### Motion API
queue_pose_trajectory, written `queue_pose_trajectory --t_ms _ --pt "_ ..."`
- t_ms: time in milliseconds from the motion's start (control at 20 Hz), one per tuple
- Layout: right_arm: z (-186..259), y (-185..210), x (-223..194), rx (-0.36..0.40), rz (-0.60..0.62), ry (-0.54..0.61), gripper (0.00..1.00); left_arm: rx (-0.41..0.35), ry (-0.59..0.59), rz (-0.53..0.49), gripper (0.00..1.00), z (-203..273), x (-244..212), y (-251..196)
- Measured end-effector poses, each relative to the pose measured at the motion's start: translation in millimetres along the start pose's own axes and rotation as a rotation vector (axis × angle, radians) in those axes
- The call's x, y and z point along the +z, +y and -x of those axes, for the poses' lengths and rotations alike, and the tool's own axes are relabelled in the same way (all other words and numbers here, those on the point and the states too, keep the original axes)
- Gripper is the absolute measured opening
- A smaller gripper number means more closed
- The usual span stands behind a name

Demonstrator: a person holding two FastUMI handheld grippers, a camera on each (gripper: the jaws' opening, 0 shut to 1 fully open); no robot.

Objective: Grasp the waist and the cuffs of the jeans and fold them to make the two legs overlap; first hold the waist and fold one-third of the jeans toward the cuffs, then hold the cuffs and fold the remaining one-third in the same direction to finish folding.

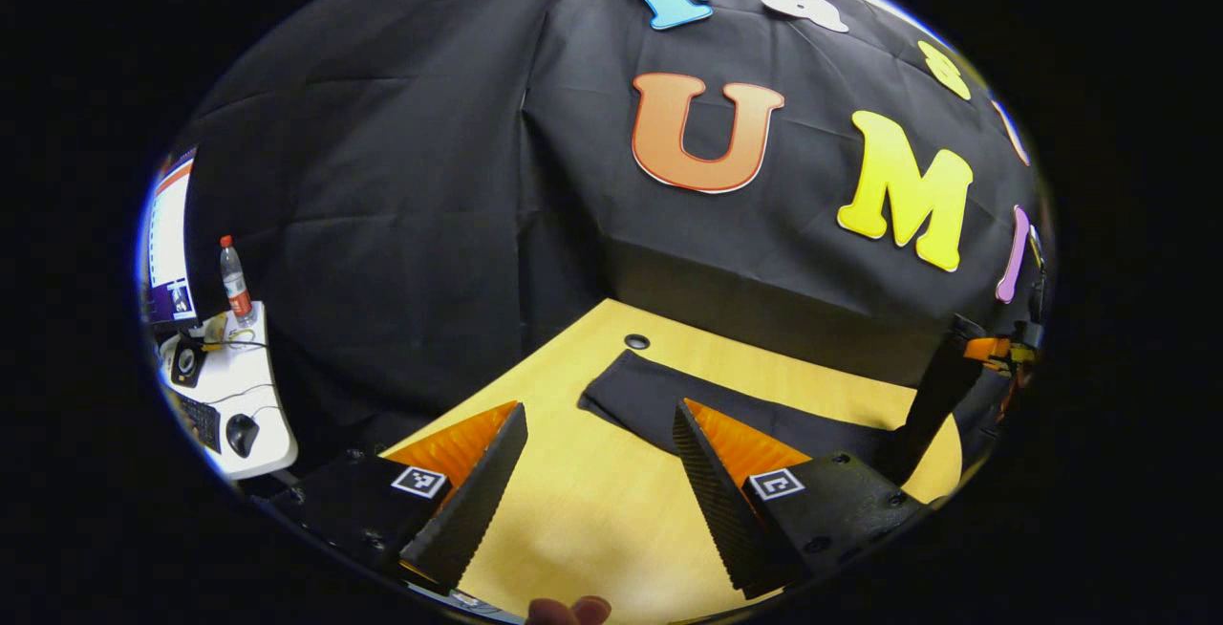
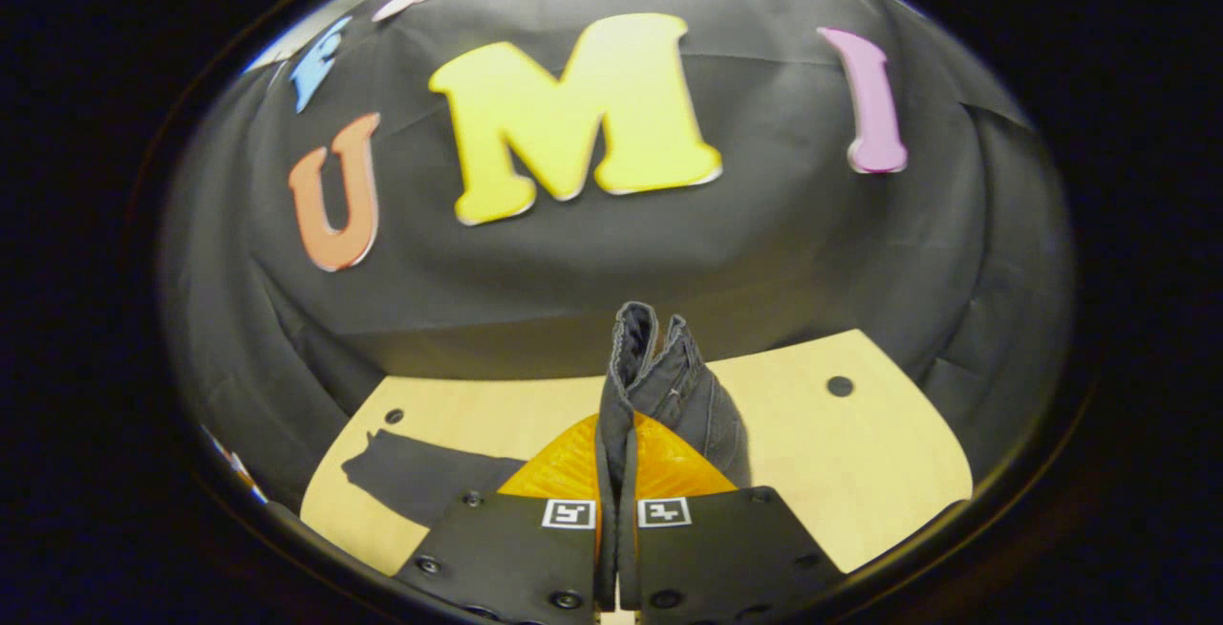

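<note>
Dark jeans (image 1: 659,396) lie flat on the yellow wooden table (image 1: 592,510) just beyond my left gripper (image 1: 592,496). That gripper is open and hovers above bare wood with nothing between its fingers. At the right edge of the left gripper view, one end of the jeans rises off the table up to my right gripper (image 1: 989,350). In the right gripper view, my right gripper (image 2: 616,458) is shut on that end. Its stitched folds (image 2: 659,367) stick up above the fingers. The rest of the jeans (image 2: 420,477) trails to the left on the table (image 2: 841,472).
The table has small round holes (image 1: 636,341) (image 2: 840,385) near its far edge, and black cloth walls stand close behind it. A white side desk (image 1: 239,405) at far left holds a bottle (image 1: 234,281), a mouse and a keyboard. A fingertip (image 1: 573,611) shows at the bottom.
</note>
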State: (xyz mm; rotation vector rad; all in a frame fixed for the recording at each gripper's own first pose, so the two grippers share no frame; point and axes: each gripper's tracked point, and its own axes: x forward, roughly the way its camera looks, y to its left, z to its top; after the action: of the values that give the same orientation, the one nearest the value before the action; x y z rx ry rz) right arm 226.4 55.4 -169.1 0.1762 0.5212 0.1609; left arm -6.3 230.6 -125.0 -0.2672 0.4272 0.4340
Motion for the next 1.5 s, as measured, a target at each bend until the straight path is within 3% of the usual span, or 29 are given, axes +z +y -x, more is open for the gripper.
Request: queue_pose_trajectory --t_ms 50,200,350,550,650,750,950,1000,1100,1200,1300,1400,1500 --pt "-11.9 23.5 -18.0 0.016 0.022 0.021 0.05 -0.002 0.004 0.0 0.99 1.4 1.0 6.9" --pt "-59.8 74.9 -90.4 0.037 0.127 0.117 0.01 0.005 0.017 0.017 0.99 7.4 0.0 27.0" --pt "-114.6 88.5 -158.7 -0.005 0.214 0.232 0.02 0.017 0.022 0.04 0.99 9.2 -2.2 43.4" --pt "-140.9 102.3 -192.9 -0.043 0.348 0.245 0.02 0.025 0.063 0.078 0.99 1.4 -20.4 59.5" --pt "-140.9 124.9 -206.1 0.048 0.347 0.266 0.08 0.024 0.087 0.13 0.99 -8.4 -29.4 63.7" --pt "-139.0 128.5 -200.4 0.069 0.349 0.263 0.31 0.02 0.104 0.169 0.99 -15.6 -35.3 63.1" --pt "-103.9 143.2 -176.2 0.163 0.279 0.255 0.61 -0.027 0.139 0.244 0.99 -47.5 -43.2 59.3" --pt "-89.0 144.4 -167.7 0.19 0.278 0.257 0.7 -0.045 0.148 0.29 0.99 -56.3 -44.6 55.1" --pt "-56.5 140.0 -142.9 0.236 0.268 0.244 0.84 -0.125 0.197 0.498 0.98 -86.9 -49.9 41.5" --pt "-26.0 128.5 -118.0 0.267 0.258 0.23 0.84 -0.178 0.272 0.761 0.99 -119.8 -64.6 28.6" --pt "-1.2 108.3 -94.5 0.267 0.255 0.222 0.84 -0.208 0.337 0.953 0.98 -159.6 -83.2 17.8" --pt "16.5 79.1 -71.0 0.233 0.252 0.2 0.87 -0.238 0.37 1.064 0.98 -191.6 -95.7 3.9" --pt "28.4 50.0 -54.5 0.187 0.232 0.181 0.84 -0.248 0.389 1.09 0.98 -215.3 -102.4 -7.1"
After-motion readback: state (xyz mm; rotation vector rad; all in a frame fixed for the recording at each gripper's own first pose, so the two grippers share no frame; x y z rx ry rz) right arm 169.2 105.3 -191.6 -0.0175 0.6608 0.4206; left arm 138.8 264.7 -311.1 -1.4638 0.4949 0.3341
